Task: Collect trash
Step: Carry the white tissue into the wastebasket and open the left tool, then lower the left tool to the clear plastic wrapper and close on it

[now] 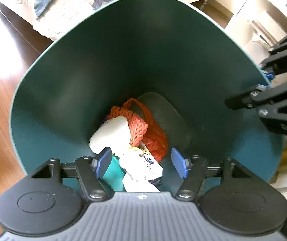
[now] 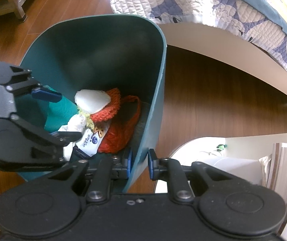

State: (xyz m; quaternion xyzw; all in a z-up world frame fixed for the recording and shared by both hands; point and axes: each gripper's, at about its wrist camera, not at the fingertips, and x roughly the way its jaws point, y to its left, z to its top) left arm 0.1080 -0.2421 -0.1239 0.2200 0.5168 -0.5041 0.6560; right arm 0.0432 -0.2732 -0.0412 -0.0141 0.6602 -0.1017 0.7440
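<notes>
A dark green bin (image 1: 79,76) stands on a brown wood floor (image 2: 213,92), close to a bed with a white and blue quilt (image 2: 213,2).

The left gripper (image 1: 141,162) points down into the bin's mouth with its 2 blue-padded fingers (image 1: 103,161) spread apart and nothing between them.

Below it the trash lies on the bin's bottom: a white wad (image 1: 111,133), an orange foam net (image 1: 138,126), a red mesh bag (image 1: 156,140), a white printed wrapper (image 1: 145,164) and a teal piece (image 1: 114,172).

The right gripper (image 2: 139,164) straddles the bin's near rim, 1 finger inside and 1 outside, both close against the thin wall; I cannot tell whether they press it.

A white shelf with books (image 2: 280,164) stands to the right.
</notes>
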